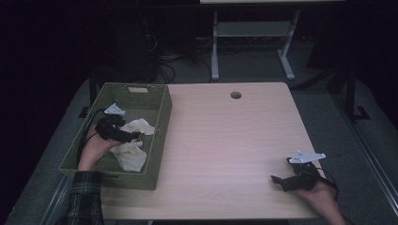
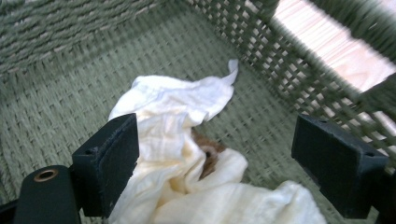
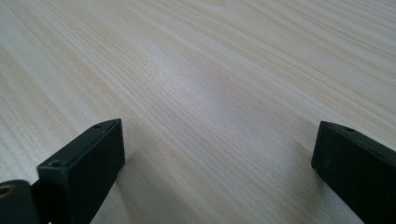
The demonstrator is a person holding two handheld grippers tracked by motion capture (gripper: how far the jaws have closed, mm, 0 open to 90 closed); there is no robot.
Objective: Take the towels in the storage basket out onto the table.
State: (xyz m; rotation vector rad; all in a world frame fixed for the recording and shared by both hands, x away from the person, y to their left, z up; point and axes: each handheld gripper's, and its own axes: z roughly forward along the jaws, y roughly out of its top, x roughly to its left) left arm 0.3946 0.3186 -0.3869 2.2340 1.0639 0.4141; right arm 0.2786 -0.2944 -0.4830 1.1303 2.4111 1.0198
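- One basket (image 1: 159,122), woven green, rectangular with open lattice walls, sits on the left part of one table (image 1: 225,140) of pale wood grain.
- Cloths in the basket: two cream crumpled bundles can be told apart from above, the upper cloth (image 1: 139,125) and the lower cloth (image 1: 130,156); both are soft and creased.
- Two grippers, each with two black block-shaped jaws.
- The left gripper (image 1: 136,136) is inside the basket, its jaws spread wide.
- In the left gripper view a cream cloth (image 2: 177,140) lies on the woven basket floor between and ahead of the spread jaws, its folds against the left jaw's inner face; a small brown patch shows among the folds.
- The right gripper (image 1: 278,181) rests low on the table's right front corner, well apart from the basket, jaws wide apart over bare wood (image 3: 201,84).
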